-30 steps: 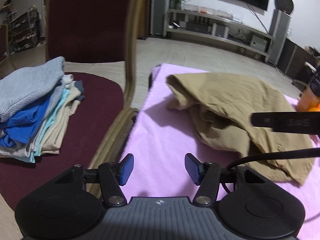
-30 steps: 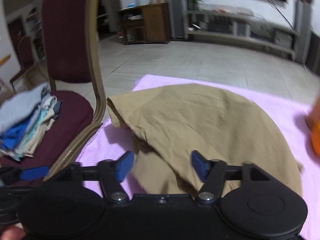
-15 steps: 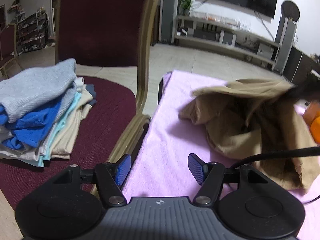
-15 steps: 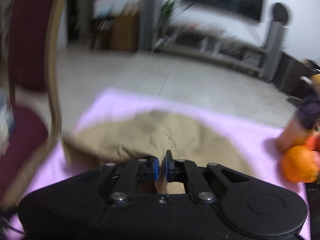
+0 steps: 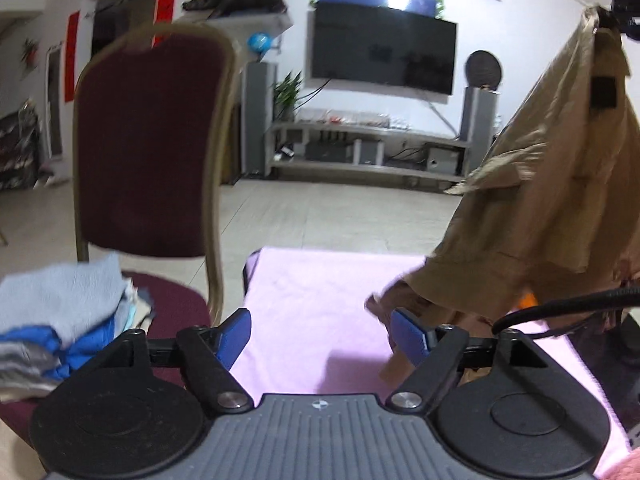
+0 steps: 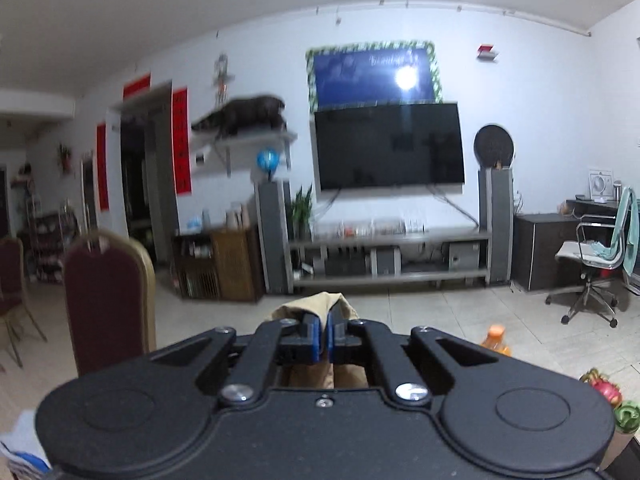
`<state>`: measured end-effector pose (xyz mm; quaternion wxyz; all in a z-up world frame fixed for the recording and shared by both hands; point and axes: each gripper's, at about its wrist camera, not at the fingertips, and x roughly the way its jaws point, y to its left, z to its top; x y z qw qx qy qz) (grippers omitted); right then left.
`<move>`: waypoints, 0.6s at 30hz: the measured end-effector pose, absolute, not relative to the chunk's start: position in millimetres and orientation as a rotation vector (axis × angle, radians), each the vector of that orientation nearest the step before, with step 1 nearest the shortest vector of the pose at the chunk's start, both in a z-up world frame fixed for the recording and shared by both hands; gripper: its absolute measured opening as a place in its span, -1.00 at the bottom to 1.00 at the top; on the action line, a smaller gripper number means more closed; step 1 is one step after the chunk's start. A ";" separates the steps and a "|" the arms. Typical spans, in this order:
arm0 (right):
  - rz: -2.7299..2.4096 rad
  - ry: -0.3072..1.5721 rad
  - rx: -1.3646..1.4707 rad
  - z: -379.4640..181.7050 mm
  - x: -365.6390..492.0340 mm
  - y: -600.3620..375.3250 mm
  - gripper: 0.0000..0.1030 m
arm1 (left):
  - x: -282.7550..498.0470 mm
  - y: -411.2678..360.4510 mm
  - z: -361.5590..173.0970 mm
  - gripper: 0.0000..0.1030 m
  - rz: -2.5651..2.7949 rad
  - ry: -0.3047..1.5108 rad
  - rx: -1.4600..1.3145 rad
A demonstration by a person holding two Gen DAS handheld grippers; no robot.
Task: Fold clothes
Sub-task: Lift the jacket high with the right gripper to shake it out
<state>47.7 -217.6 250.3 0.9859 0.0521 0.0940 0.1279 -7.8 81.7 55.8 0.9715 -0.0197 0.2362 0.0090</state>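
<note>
1. Tan garment (image 5: 552,200) hangs ahead-right of the left claw (image 5: 320,338), lower edge touching the pink-covered desk (image 5: 312,300).
2. Right claw (image 6: 328,338) clamped tight on its top fold.
3. Left claw spread wide, holding nothing.
4. Folded stack (image 5: 60,320) on the chair (image 5: 148,152), ahead-left.

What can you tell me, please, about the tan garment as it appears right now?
The tan garment is a thin, wrinkled woven piece with a dark square patch near its top. It hangs lifted in the air, pinched at its top by the right gripper, whose jaws are shut on a fold of it. Its lower end drapes onto the pink cloth, close to the open left gripper, which does not hold it.
</note>
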 end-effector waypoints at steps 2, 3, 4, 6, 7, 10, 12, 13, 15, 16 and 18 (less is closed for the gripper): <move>0.266 0.165 0.134 270.8 37.5 -234.5 -0.92 | -12.4 73.9 64.5 0.53 0.005 0.464 -0.038; 0.262 0.150 0.133 277.8 33.7 -241.0 -0.92 | -13.9 70.9 67.1 0.53 0.004 0.462 -0.039; 0.252 0.135 0.129 282.1 31.5 -246.6 -0.92 | -15.1 68.3 69.0 0.53 0.002 0.460 -0.042; 0.245 0.116 0.124 290.7 28.7 -257.7 -0.92 | -17.1 63.2 70.7 0.53 -0.006 0.458 -0.049; 0.246 0.112 0.123 293.7 29.1 -262.6 -0.92 | -17.8 60.5 69.6 0.53 -0.014 0.461 -0.051; 0.264 0.145 0.140 297.1 33.9 -277.6 -0.92 | -19.4 52.1 63.0 0.53 -0.049 0.479 -0.058; 0.274 0.178 0.152 293.9 39.1 -284.1 -0.92 | -17.3 48.0 54.3 0.53 -0.074 0.502 -0.062; 0.278 0.197 0.156 290.8 42.4 -285.6 -0.92 | -15.3 46.6 49.3 0.53 -0.083 0.515 -0.062; 0.285 0.241 0.156 282.2 52.0 -282.4 -0.92 | -11.9 46.0 39.5 0.53 -0.094 0.541 -0.063; 0.289 0.266 0.147 277.7 56.0 -276.7 -0.92 | -10.2 47.8 35.4 0.53 -0.095 0.553 -0.066; 0.299 0.318 0.117 266.2 70.1 -258.1 -0.92 | -7.8 52.3 28.8 0.52 -0.090 0.575 -0.075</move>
